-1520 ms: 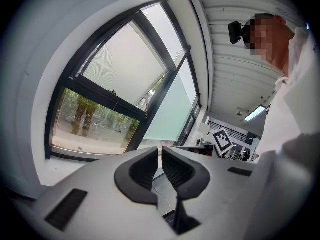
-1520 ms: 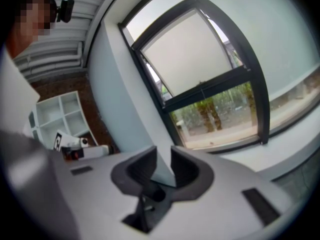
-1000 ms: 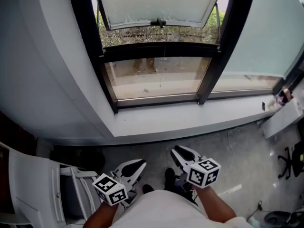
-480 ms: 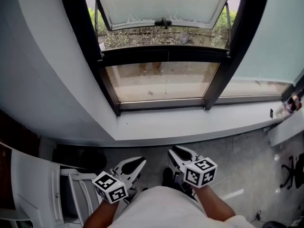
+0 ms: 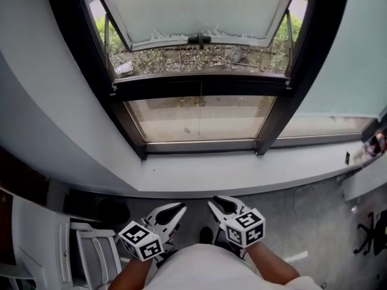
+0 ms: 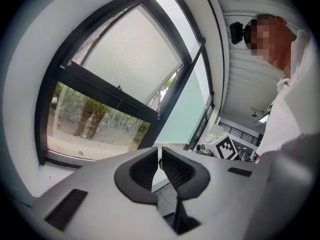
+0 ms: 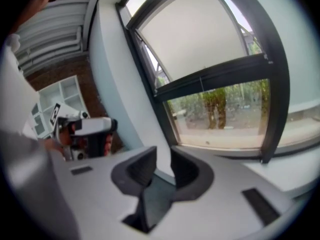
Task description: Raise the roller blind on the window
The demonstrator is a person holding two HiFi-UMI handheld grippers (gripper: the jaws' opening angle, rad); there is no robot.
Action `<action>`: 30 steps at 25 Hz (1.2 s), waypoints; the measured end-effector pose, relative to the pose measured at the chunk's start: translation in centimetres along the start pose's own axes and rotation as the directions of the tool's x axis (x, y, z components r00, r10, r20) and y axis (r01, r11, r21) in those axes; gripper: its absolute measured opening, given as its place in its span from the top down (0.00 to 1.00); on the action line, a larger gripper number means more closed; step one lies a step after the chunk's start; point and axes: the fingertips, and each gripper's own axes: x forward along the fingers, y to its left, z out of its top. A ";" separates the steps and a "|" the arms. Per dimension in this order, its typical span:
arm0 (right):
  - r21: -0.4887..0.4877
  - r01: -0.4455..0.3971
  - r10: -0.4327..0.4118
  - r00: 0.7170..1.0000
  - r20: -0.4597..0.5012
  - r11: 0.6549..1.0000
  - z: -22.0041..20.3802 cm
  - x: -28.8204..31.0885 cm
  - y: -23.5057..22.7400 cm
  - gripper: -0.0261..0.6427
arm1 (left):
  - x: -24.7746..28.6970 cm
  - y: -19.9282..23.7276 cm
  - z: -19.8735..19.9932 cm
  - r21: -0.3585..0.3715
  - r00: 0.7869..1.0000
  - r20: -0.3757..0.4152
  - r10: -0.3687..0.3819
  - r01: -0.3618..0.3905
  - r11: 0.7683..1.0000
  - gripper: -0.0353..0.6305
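Since a second ago the window has grown larger in the head view and slid left, and both grippers have drawn in toward the bottom centre. Left gripper [image 5: 179, 208] has its jaws closed together with nothing in them; right gripper [image 5: 213, 202] has its jaws a little apart, also empty. Both are low in the frame, well apart from the roller blind [image 5: 193, 8], which covers the upper pane at top centre. Its bottom bar carries a small dark handle [image 5: 199, 39] just above the black crossbar of the window frame [image 5: 199, 83].

A thin cord [image 5: 201, 95] hangs in front of the clear lower pane. Between the grippers and the glass lies a deep white sill [image 5: 242, 171]. To the right is a frosted pane [image 5: 351, 59].

On the grey floor [image 5: 302, 222], a white slatted piece of furniture [image 5: 84, 246] stands at lower left and an office chair base [image 5: 370, 225] at the right edge.
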 end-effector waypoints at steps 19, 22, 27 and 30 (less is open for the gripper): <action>-0.020 0.066 -0.065 0.997 0.037 0.998 5.5 4.0 -5.5 0.84 | 4.5 5.9 3.9 0.083 1.000 -0.022 0.014 -0.012 0.996 0.88; -0.010 0.093 -0.092 0.995 0.048 0.996 6.8 5.1 -5.9 0.84 | 5.0 7.4 5.4 0.099 1.000 -0.031 -0.005 0.009 0.995 0.88; 0.004 0.126 -0.126 0.990 0.064 0.992 8.8 7.7 -6.1 0.84 | 5.2 10.3 7.3 0.117 0.999 -0.039 -0.028 0.033 0.993 0.88; 0.004 0.140 -0.140 0.988 0.071 0.990 9.7 9.3 -5.8 0.84 | 5.0 12.0 8.3 0.122 0.998 -0.038 -0.042 0.047 0.991 0.88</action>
